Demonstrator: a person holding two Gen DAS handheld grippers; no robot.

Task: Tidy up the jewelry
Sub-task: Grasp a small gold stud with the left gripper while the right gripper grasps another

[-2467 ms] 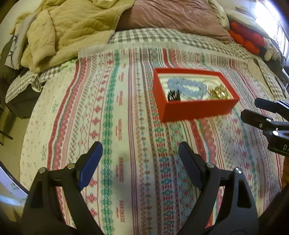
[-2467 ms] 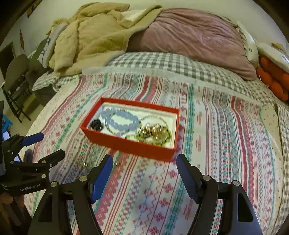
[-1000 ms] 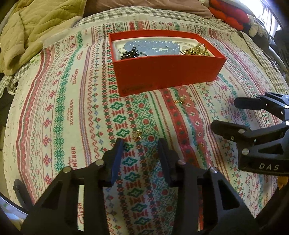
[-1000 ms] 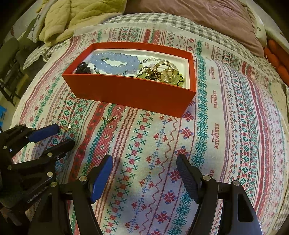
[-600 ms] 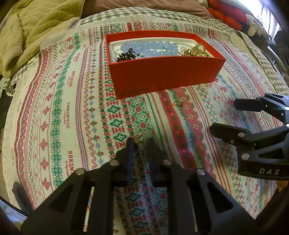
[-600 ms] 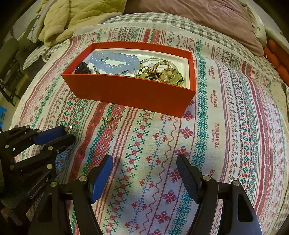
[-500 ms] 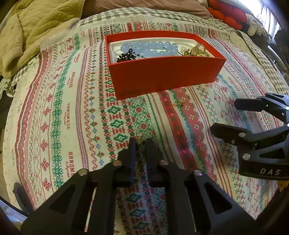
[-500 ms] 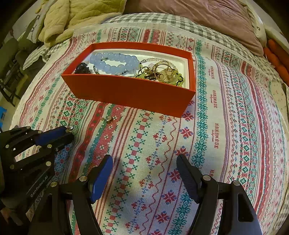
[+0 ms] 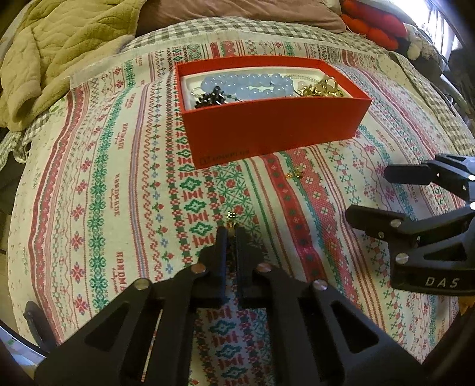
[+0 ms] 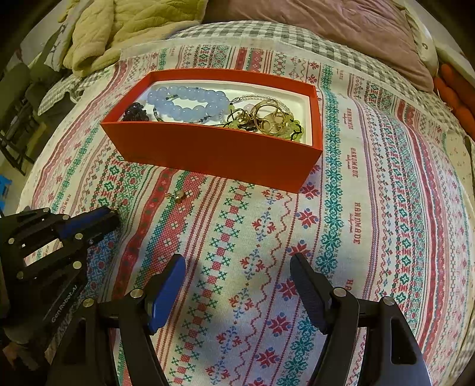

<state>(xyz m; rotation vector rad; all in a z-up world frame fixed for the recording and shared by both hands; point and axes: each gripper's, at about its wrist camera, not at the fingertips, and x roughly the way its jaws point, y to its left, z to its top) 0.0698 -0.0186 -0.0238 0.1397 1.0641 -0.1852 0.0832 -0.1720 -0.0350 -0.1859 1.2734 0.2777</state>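
A red box (image 9: 273, 127) (image 10: 213, 148) stands on the patterned bedspread. It holds a blue bead bracelet (image 10: 190, 102), dark beads (image 10: 135, 114) and gold pieces (image 10: 270, 117). My left gripper (image 9: 232, 230) (image 10: 114, 215) points down at the cloth in front of the box. Its jaws are closing the last bit on a small gold earring (image 9: 231, 216), which sticks out at the tips. A second gold earring (image 9: 295, 173) (image 10: 178, 196) lies loose nearer the box. My right gripper (image 10: 237, 267) (image 9: 368, 193) hovers open to the right, with nothing between its fingers.
An olive quilted blanket (image 9: 59, 44) is heaped at the far left of the bed, with a mauve pillow (image 10: 326, 29) behind the box. Red-orange plush things (image 9: 371, 26) lie far right. The bed's edge drops off at left, beside a dark chair (image 10: 14, 118).
My left gripper came down close to the bedspread and its jaws narrowed from wide apart to nearly together around the gold earring. The right gripper stays open and still.
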